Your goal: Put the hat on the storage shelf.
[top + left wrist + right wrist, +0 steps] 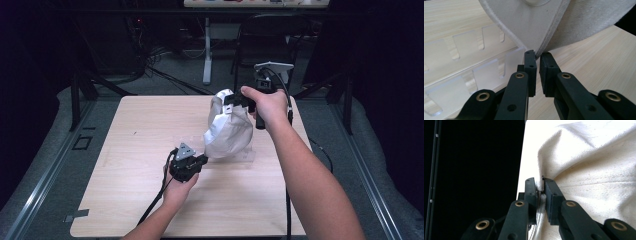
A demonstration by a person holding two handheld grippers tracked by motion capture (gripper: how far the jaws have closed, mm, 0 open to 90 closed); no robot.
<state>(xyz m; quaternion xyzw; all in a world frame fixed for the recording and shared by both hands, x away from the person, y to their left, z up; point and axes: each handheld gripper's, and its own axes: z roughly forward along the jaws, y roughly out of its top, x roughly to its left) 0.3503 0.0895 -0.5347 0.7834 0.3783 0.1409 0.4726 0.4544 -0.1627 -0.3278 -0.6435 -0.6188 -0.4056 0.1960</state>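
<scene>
Both tongs pinch the crumpled white canvas cloth (229,131): right tongs (541,185) clamp its upper fold, left tongs (537,55) its lower edge, beside a clear slotted acrylic rack (461,72) on the pale wooden counter (135,150).

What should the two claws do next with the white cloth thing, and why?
Probably lift the white cloth bag a little higher. The right claw pinches its top edge, the left claw pinches its bottom corner, and that corner hangs just beside the clear plastic rack on the table, so rising should free it.
</scene>
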